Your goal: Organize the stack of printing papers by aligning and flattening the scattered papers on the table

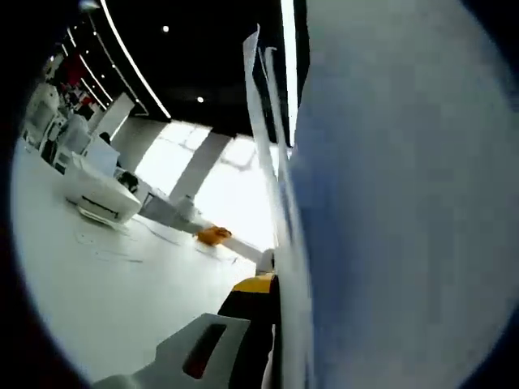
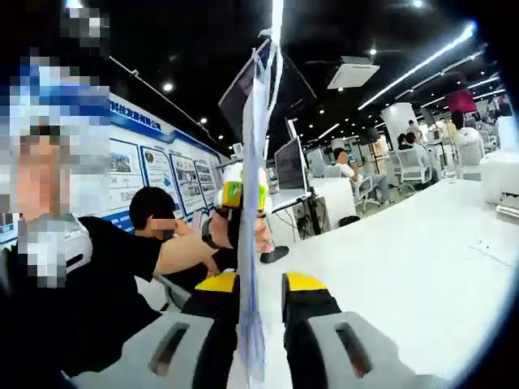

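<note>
A stack of white printing papers (image 2: 253, 162) stands upright and edge-on, its top sheets fanned apart. My right gripper (image 2: 259, 284) has the stack's near edge between its yellow-tipped jaws, which stand close on either side. My left gripper (image 2: 235, 196), held by a hand, grips the stack's far edge in the right gripper view. In the left gripper view the papers (image 1: 389, 203) cover the right half. One yellow-tipped finger (image 1: 253, 285) of my left gripper presses against their face, and the other jaw is hidden behind the sheets.
The white table (image 1: 122, 292) stretches away with a white printer (image 1: 101, 194), a few loose sheets (image 1: 113, 243) and an orange object (image 1: 212, 235) on it. A person in a black shirt (image 2: 89, 292) stands close on the left. Monitors (image 2: 290, 162) and seated people are farther back.
</note>
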### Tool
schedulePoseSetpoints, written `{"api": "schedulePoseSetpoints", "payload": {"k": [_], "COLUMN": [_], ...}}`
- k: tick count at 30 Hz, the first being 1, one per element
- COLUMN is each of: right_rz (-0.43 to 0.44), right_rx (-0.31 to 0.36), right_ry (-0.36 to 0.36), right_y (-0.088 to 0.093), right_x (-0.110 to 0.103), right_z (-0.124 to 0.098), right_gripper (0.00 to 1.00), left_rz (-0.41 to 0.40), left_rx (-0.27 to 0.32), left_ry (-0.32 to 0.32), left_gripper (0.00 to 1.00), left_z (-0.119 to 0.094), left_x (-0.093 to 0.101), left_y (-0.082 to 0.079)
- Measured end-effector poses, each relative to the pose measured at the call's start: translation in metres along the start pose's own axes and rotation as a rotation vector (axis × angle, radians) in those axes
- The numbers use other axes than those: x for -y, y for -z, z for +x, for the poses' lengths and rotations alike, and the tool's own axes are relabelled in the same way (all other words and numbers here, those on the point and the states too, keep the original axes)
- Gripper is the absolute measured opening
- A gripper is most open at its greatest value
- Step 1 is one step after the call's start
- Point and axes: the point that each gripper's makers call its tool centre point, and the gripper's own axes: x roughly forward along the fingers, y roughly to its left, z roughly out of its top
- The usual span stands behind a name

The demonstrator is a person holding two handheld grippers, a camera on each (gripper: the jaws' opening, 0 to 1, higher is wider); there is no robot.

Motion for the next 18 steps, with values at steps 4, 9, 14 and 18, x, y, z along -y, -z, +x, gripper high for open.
{"api": "schedulePoseSetpoints", "payload": {"k": [4,9,14,18], "right_rz": [-0.036,-0.139,-0.345,-0.271], "right_rx": [0.0,0.073,0.106,0.091], "right_ry": [0.082,0.179,0.249,0.251], "right_y": [0.003,-0.014,-0.024,-0.006], "right_x": [0.018,0.032,0.032,0.037], "right_z": [-0.006,-0.015,-0.019,-0.017], "right_gripper": [0.0,0.0,0.0,0.21], "left_rz": [0.138,0.321,0.506,0.447], "left_rx": [0.052,0.064,0.084,0.063], "left_ry": [-0.043,-0.073,-0.109,-0.129], "left_gripper": [0.08,0.08,0.18,0.26], "left_z": [0.006,0.016,0.019,0.014], "left_x": [-0.007,-0.008,-0.007,-0.024], "left_y": [-0.018,-0.032,-0.042,-0.027]}}
